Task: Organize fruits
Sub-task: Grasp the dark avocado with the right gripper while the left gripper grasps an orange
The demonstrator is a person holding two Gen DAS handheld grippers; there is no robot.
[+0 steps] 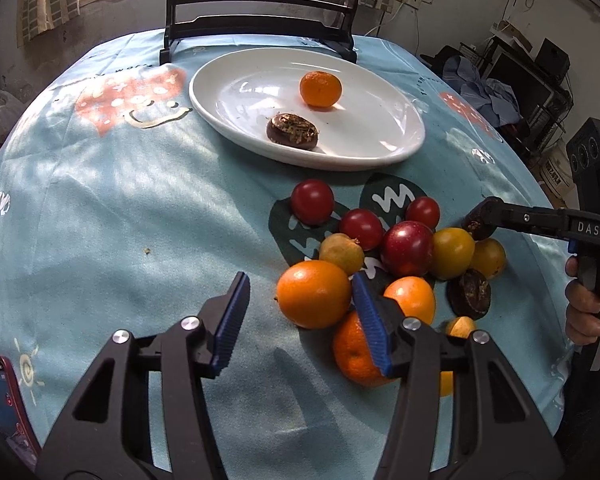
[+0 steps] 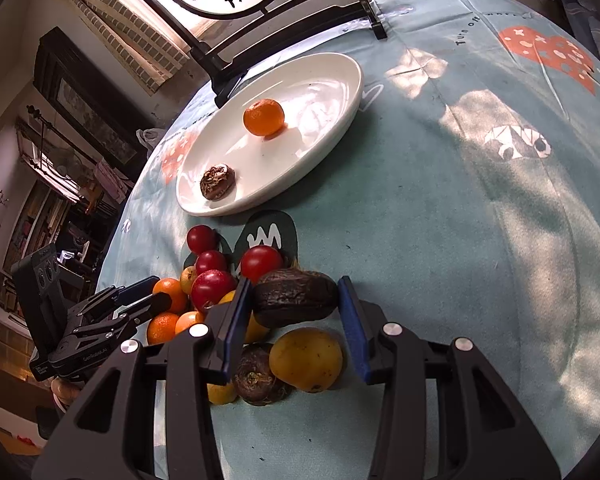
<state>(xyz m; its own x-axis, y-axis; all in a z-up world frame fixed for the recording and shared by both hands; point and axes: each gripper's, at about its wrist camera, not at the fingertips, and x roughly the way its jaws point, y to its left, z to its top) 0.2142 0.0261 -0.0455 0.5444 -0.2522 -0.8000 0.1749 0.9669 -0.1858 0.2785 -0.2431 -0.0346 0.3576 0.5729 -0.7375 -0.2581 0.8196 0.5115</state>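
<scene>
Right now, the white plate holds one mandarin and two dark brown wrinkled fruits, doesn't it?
Not quite: the white plate holds one mandarin and only one dark brown wrinkled fruit, as the left wrist view shows. The other dark ones are off the plate, on the tablecloth.

A round table (image 1: 100,208) is covered by a light blue cloth printed with hearts and smiley faces. On it, toward the far side, lies a white oval plate (image 1: 364,148), and behind the plate stands a dark wooden stand (image 1: 260,20) bearing a round painted panel. Nearer, a cluster of loose fruit (image 1: 396,248) rests on the cloth: red, yellow, orange and dark brown pieces touching one another. A red phone (image 1: 4,400) lies at the near left edge.
</scene>
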